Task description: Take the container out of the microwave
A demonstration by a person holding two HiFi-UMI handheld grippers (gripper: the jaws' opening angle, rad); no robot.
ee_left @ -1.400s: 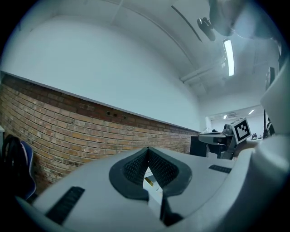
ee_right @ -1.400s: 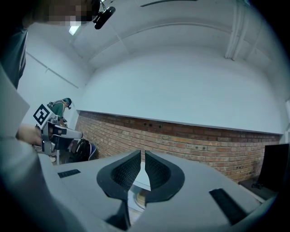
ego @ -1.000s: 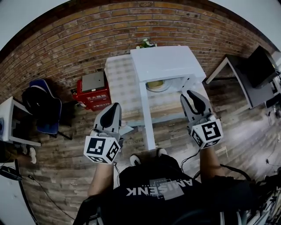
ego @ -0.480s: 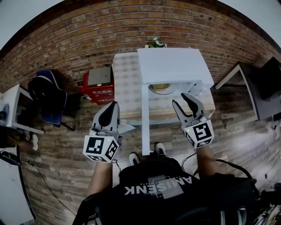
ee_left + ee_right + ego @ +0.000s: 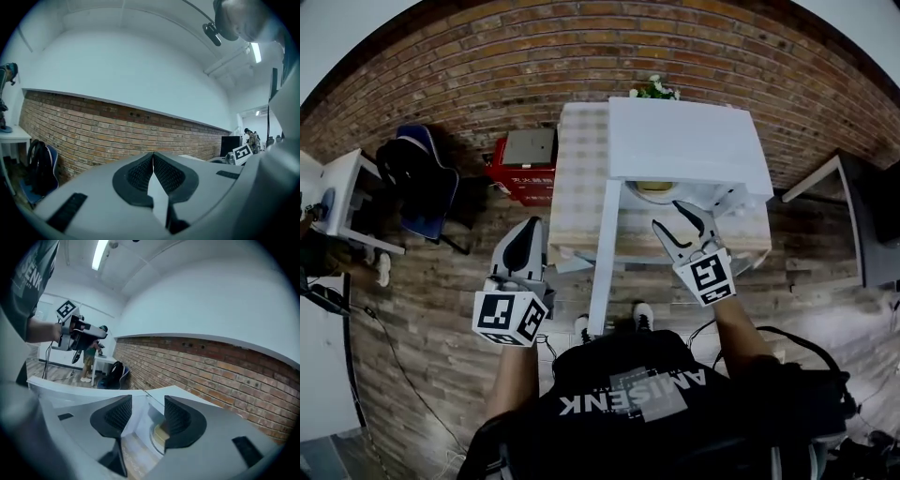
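Inside the white microwave (image 5: 684, 139), just behind its swung-open door (image 5: 602, 262), the container (image 5: 654, 187) sits flat on the round turntable plate (image 5: 151, 440). It is a shallow yellowish thing. From above it looks round rather than long, so it has no clear long axis and points no particular way, though it shows too small to be sure. The right gripper (image 5: 667, 216) hangs in front of the cavity, tilted a little downward and aimed at the opening. Its jaws have just been opening and now stand wide apart, with nothing pressed between the pads. The container lies beyond the fingertips, apart from them. The right gripper view sets it low in the gap between the jaws, partly hidden by the right-hand one. The head view shows the same container near the cavity's front edge, ahead of and slightly left of the jaw tips. The left gripper (image 5: 530, 230) is held to the left of the door, out over the wooden floor (image 5: 441, 300), well apart from the microwave. Its own view looks only at a brick wall (image 5: 93, 140), and its jaws are pressed together on nothing.
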